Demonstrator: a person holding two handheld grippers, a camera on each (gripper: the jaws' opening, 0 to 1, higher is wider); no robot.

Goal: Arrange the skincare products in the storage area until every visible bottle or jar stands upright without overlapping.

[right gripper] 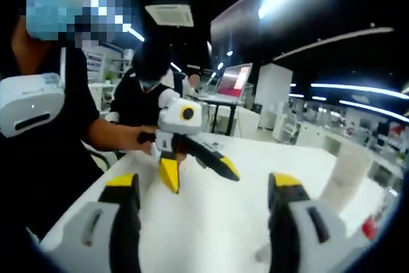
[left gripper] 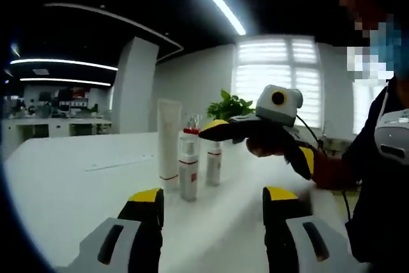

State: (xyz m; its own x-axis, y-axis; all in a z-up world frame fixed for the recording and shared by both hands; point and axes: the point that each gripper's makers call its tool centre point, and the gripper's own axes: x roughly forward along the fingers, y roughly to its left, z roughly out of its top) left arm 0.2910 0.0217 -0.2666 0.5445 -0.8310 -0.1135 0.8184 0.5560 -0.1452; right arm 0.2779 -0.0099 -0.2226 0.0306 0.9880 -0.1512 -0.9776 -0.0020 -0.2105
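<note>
Three skincare products stand upright and close together on the white table [left gripper: 77,190]: a tall white tube [left gripper: 169,148], a white bottle with a red top [left gripper: 188,169] and a smaller white bottle [left gripper: 214,163]. My left gripper [left gripper: 214,204] is open and empty, a short way in front of them. My right gripper [left gripper: 261,142], held by a hand, is open, with one yellow tip just above the smaller bottle. In the right gripper view, my right gripper [right gripper: 203,199] is open over bare table. It faces the open left gripper [right gripper: 200,177], with the white tube [right gripper: 345,174] at far right.
A green plant [left gripper: 230,105] stands behind the products near bright windows. The person holding the grippers stands at the table's edge [right gripper: 38,158]. Another person [right gripper: 150,84] sits at a desk with a screen [right gripper: 233,80] beyond the table. A red-topped item [right gripper: 369,227] sits at lower right.
</note>
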